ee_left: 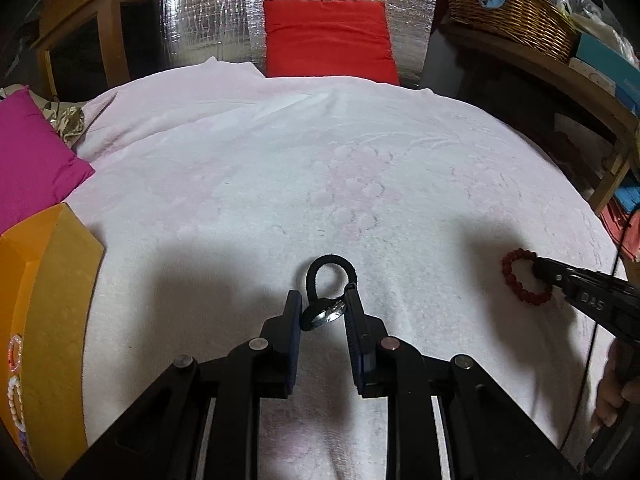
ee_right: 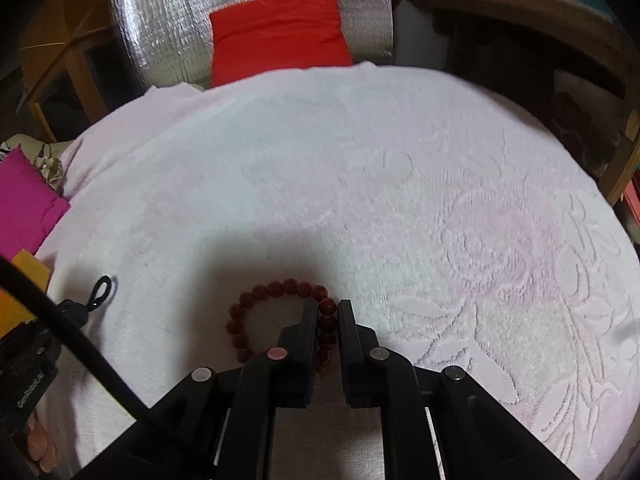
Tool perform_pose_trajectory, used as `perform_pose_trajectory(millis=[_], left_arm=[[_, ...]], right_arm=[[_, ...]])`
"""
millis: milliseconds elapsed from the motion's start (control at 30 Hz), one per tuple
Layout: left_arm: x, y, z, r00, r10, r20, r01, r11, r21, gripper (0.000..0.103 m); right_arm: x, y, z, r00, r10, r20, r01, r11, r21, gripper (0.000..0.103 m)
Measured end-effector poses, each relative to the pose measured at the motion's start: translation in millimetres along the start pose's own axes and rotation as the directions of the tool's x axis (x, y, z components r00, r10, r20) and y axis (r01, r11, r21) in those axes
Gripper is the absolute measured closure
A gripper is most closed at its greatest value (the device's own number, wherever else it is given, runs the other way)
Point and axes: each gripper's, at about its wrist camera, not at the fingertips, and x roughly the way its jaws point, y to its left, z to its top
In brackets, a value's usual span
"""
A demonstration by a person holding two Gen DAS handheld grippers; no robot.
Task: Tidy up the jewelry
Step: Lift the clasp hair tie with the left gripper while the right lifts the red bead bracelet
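A black hair tie with a silver charm [ee_left: 325, 309] lies on the pale pink blanket [ee_left: 320, 168], between the fingers of my left gripper [ee_left: 322, 299], whose jaws stand apart around the charm. The tie's loop also shows in the right wrist view [ee_right: 102, 288]. My right gripper [ee_right: 328, 308] is shut on a dark red bead bracelet [ee_right: 276, 292], pinching its right side; the bracelet rests on the blanket [ee_right: 360, 160]. In the left wrist view the right gripper [ee_left: 538, 270] meets the bracelet [ee_left: 516, 264].
An orange box [ee_left: 52, 300] with bead bracelets inside [ee_left: 15, 354] stands at the left. A magenta cushion [ee_left: 32, 160] lies behind it. A red cushion [ee_left: 328, 36] leans at the back. A wicker basket [ee_left: 512, 12] sits on a wooden shelf at the right.
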Motion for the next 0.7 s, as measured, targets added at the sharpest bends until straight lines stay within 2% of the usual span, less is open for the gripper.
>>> perform_pose_trajectory(millis=[167,367,467,700], left_arm=[[-3.4,-9.6,-2.1,0.999,-0.041,-0.006,0.041,0.999,0.019,0.081],[-4.3,-21.7,-7.6,0.998,-0.054,-0.02,0.056,0.997,0.058,0.081],[-3.1,-24.4,-9.4,0.998,-0.056,-0.032,0.058,0.996,0.066,0.081],[-7.7,-26.3,-9.1,0.998,-0.052,-0.029,0.054,0.996,0.066,0.081]], right_arm=[[3.4,0.8,0.2,1.0,-0.004,-0.001,0.004,1.0,-0.02,0.092],[7.8,7.2,-1.6,0.999,-0.026,0.019,0.027,0.997,-0.076,0.09],[6.4,11.1,-2.4,0.999,-0.036,0.032,0.039,0.994,-0.106,0.092],[-9.9,5.9,-0.4,0.998,0.012,0.06,-0.008,0.997,-0.072,0.092]])
